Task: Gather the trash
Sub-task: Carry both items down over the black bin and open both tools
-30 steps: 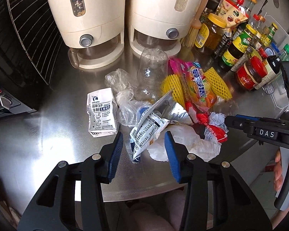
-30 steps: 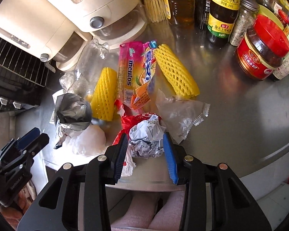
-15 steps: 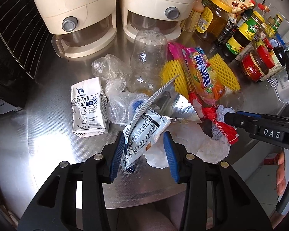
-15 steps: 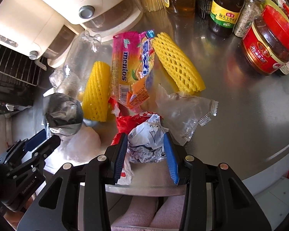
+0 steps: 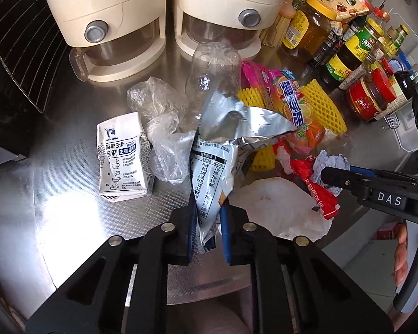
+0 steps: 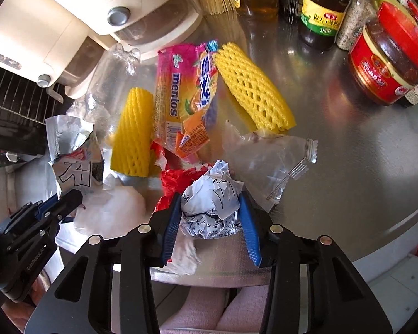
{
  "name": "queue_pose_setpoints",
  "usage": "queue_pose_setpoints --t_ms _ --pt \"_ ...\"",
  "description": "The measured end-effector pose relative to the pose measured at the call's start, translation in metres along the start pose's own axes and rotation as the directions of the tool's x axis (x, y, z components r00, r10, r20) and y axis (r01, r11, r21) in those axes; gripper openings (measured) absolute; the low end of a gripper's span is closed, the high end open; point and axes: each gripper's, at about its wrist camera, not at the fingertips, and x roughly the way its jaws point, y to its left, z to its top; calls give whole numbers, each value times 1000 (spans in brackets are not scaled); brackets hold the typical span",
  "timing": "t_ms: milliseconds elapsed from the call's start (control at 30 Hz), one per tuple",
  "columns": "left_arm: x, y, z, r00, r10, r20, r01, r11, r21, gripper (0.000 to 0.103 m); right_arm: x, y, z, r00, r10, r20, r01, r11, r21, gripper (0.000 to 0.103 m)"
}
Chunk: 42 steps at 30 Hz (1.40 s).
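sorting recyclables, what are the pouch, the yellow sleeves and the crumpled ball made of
Pouch: likely foil-lined plastic film; shiny silver inside, printed outside.
Yellow sleeves: foam netting; soft, matte, diamond mesh.
Crumpled ball: looks like thin printed paper or foil wrap; sharp creases hold.

The left tongs (image 5: 207, 224) have closed on the foil snack packet (image 5: 213, 178), lifting it off the counter
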Motion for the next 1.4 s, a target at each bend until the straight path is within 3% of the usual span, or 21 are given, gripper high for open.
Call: queue_pose_setpoints --t_ms 433,667,1100,1400 --pt "-67 -11 10 990 52 135 -55 998 17 10 -65 4 -3 987 30 156 -28 1000 -13 42" --pt "-108 -27 -9 978 58 198 -64 998 27 10 -110 13 -27 973 63 220 -48 996 -72 42" --pt "-147 -41 -99 971 44 235 -44 999 -7 10 -136 21 -110 964 122 236 -79 980 -183 42" --pt "-91 -46 -183 992 2 127 2 999 -32 10 -74 -10 -185 981 132 144 -97 969 -229 42"
